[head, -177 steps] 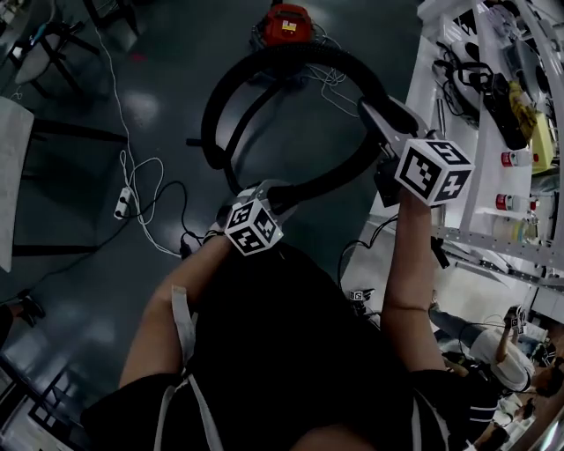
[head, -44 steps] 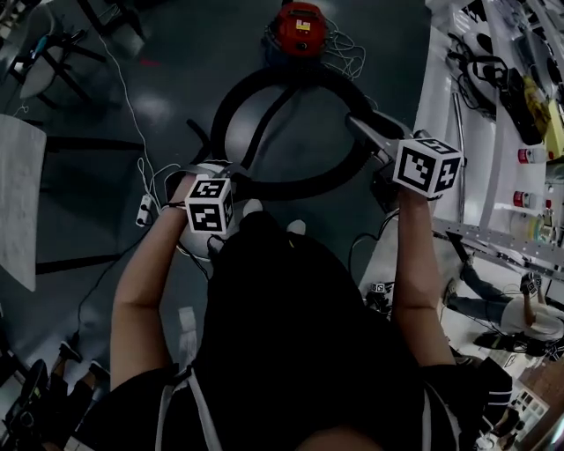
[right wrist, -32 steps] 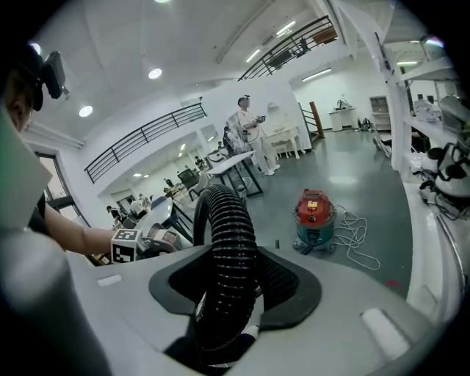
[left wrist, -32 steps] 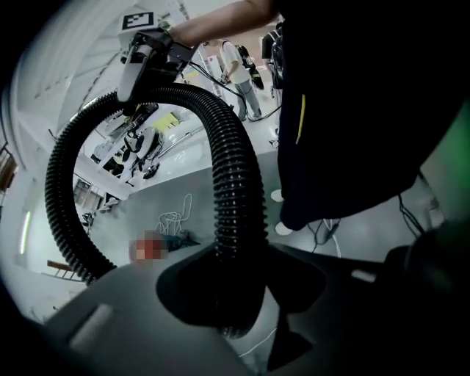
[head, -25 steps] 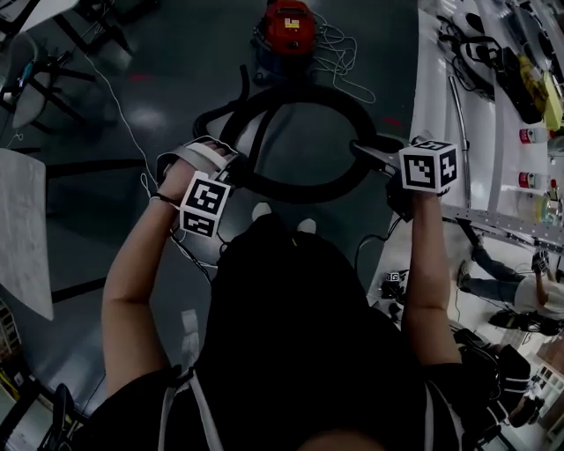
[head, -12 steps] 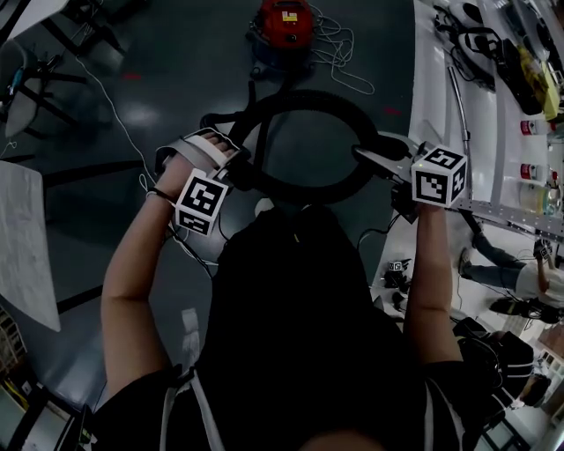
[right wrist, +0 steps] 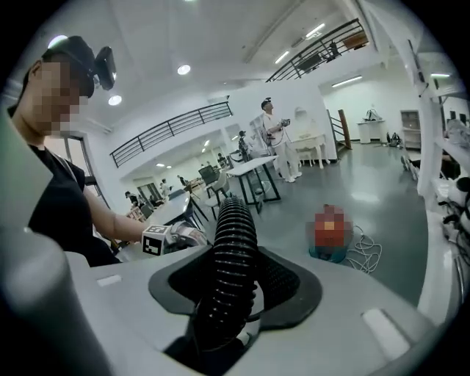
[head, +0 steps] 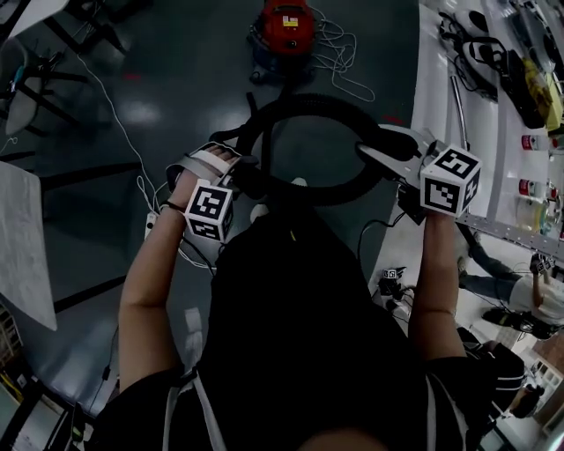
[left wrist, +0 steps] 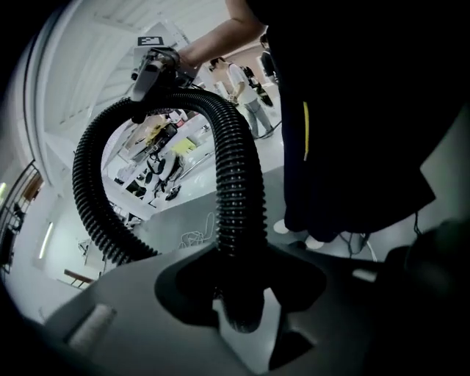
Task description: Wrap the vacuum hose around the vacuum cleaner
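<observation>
A black ribbed vacuum hose [head: 308,99] forms a closed loop in the air in front of me. The red vacuum cleaner [head: 284,24] stands on the dark floor beyond the loop. My left gripper [head: 236,169] is shut on the loop's left side, and the hose [left wrist: 239,198] runs straight up out of its jaws. My right gripper [head: 372,155] is shut on the loop's right side, where the hose [right wrist: 229,257] fills the gap between its jaws. In the right gripper view the vacuum cleaner [right wrist: 330,231] sits far off on the floor. Each gripper view shows the other gripper: right [left wrist: 150,66], left [right wrist: 172,236].
A white cable [head: 339,62] lies coiled on the floor next to the vacuum cleaner. A white workbench [head: 441,97] with tools runs along the right. A power strip [head: 150,225] and cords lie on the floor at left, by dark chairs [head: 35,79].
The hose loop has drawn a little tighter and dropped closer to my body. My right gripper has shifted right and slightly down; the left has barely moved. Both grips are unchanged.
</observation>
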Available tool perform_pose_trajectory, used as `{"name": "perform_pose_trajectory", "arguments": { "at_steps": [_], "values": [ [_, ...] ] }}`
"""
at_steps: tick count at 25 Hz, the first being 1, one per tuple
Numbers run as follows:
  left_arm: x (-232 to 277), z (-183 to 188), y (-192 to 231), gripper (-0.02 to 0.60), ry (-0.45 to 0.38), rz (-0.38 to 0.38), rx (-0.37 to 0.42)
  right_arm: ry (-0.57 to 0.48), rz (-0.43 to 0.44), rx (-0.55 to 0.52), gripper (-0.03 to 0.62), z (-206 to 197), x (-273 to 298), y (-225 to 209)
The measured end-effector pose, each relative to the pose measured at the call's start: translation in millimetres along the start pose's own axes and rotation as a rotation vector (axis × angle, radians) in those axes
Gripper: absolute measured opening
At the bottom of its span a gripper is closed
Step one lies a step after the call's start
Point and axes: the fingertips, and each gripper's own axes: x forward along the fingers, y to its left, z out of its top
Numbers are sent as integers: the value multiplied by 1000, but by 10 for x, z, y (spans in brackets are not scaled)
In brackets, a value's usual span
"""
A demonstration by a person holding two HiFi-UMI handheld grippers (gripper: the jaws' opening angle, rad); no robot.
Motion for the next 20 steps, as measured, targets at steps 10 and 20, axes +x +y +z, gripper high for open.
{"name": "perform_pose_trajectory", "arguments": {
  "at_steps": [10, 20],
  "values": [
    [165, -98, 591, 176, 81, 75, -52, 29, -35, -76, 187, 207, -59, -475],
    [359, -221, 1260, 178, 144, 113, -72, -34, -79, -97, 186, 623, -134, -989]
  ]
}}
